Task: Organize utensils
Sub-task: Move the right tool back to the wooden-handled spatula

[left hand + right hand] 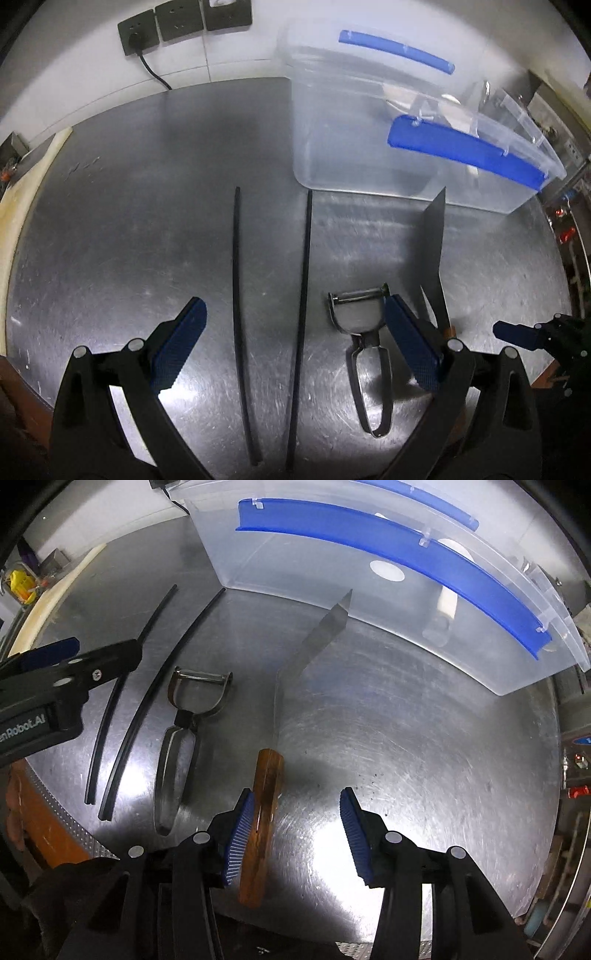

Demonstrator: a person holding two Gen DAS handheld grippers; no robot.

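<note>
While both grippers' jaws stand open over the utensils, the left gripper [55,657] body reads "Robot.AI", partly cut off.

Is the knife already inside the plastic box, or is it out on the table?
Out. The knife lies flat on the metal table, its tip just before the clear box; its wooden handle sits between the right gripper's open jaws.

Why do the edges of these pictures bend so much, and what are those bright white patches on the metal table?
Left wrist view: a fisheye lens bows the chopsticks and darkens the corners; glare flares on the table beside the left gripper. Right wrist view: the plastic box curves likewise, and glare sits between the right gripper fingers near the knife.
</note>
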